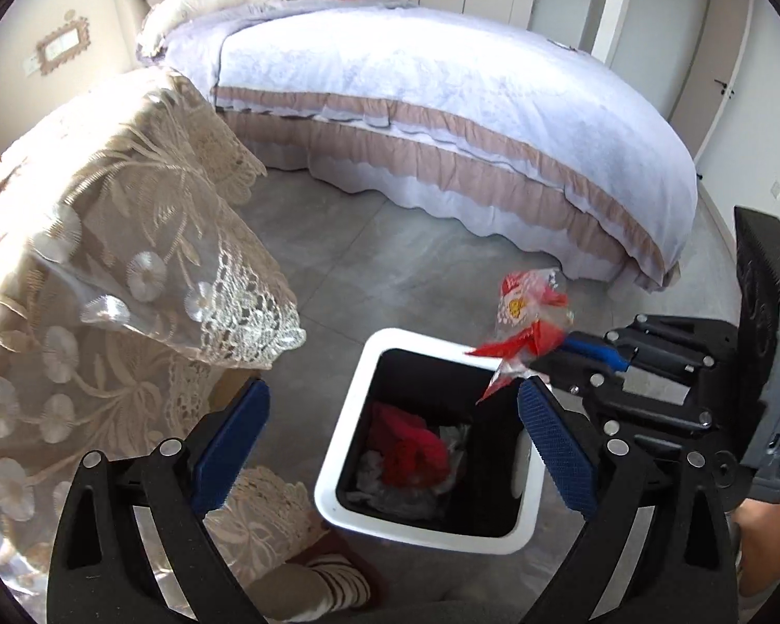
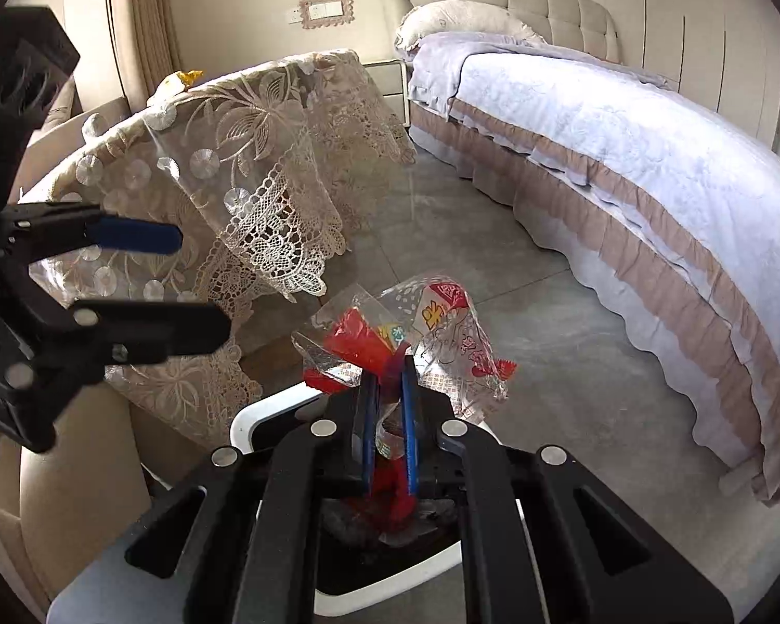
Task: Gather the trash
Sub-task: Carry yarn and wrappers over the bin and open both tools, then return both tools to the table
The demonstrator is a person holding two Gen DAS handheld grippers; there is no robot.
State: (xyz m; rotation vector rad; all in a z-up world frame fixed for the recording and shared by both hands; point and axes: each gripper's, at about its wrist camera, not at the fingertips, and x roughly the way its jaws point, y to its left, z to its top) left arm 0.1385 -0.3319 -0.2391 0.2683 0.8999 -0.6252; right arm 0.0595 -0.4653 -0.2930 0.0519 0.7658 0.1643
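A white square trash bin (image 1: 344, 416) with a black liner stands on the grey floor. Red and clear wrappers (image 1: 411, 450) lie at its bottom. My left gripper (image 1: 395, 447) hangs above the bin, jaws wide open with nothing between them. From the right wrist view the left gripper (image 2: 203, 285) also shows open, at the left. A crumpled clear and red snack wrapper (image 2: 442, 322) is pinched in my shut right gripper (image 2: 388, 379), just above the bin's rim (image 2: 265, 416). In the left wrist view the wrapper (image 1: 525, 312) and right gripper (image 1: 572, 346) sit over the bin's far right corner.
A table under a lace cloth (image 1: 130, 239) stands close on the bin's left. A yellow scrap (image 2: 182, 78) lies on its top. A bed with a pale cover (image 1: 442, 104) runs along the far side. A striped-socked foot (image 1: 338, 582) rests beside the bin.
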